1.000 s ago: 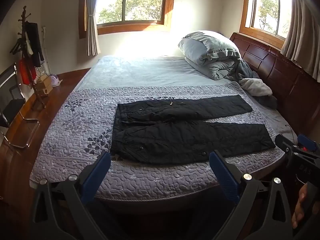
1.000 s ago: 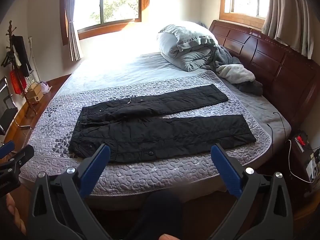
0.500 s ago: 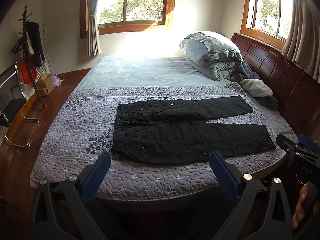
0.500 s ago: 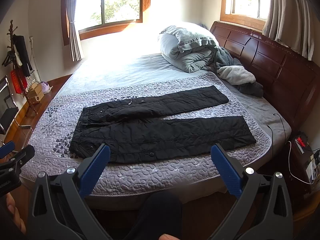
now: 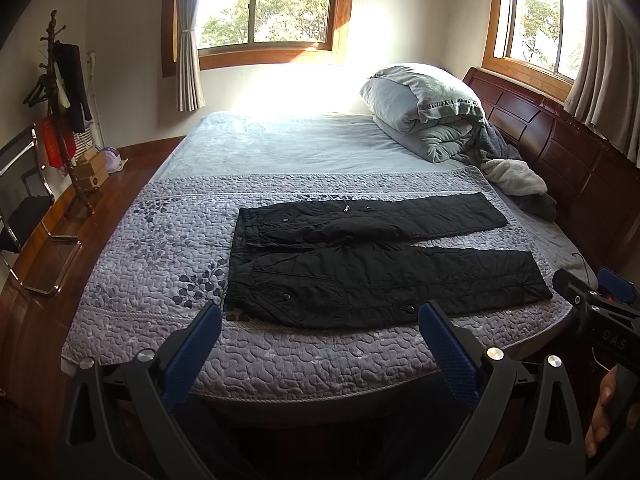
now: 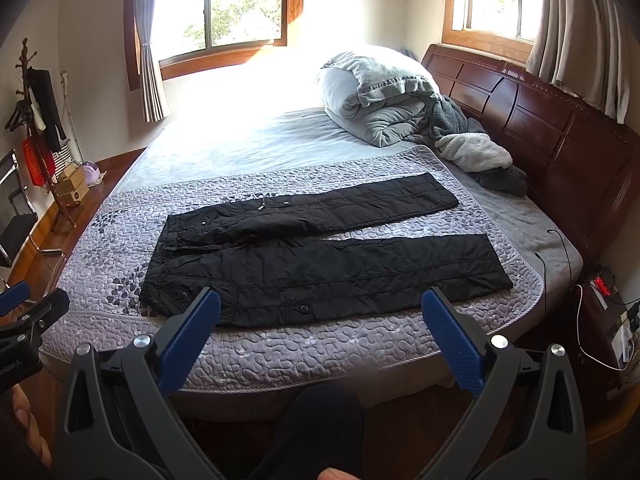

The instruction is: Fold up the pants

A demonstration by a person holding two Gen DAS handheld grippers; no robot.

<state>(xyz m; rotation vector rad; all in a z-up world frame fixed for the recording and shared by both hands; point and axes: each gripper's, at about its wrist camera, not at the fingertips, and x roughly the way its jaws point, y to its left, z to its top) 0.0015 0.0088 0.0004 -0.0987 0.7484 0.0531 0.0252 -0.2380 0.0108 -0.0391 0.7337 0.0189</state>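
Note:
Black quilted pants [image 5: 372,268] lie flat on the purple quilted bedspread [image 5: 152,264], waist to the left, both legs spread out to the right. They also show in the right wrist view [image 6: 320,256]. My left gripper [image 5: 320,328] is open and empty, held in front of the bed's near edge, short of the pants. My right gripper [image 6: 320,316] is open and empty, also at the near edge. The right gripper shows at the right edge of the left wrist view [image 5: 592,300]; the left gripper shows at the left edge of the right wrist view [image 6: 24,312].
A folded grey duvet [image 5: 424,108] and loose blankets [image 5: 516,176] lie at the far right by the dark wooden headboard [image 5: 576,168]. A coat stand [image 5: 64,104] and chair [image 5: 24,216] stand on the left floor. A power strip with cables [image 6: 600,284] sits at the right.
Both views have shifted only slightly; the pants lie as before and both grippers stay open.

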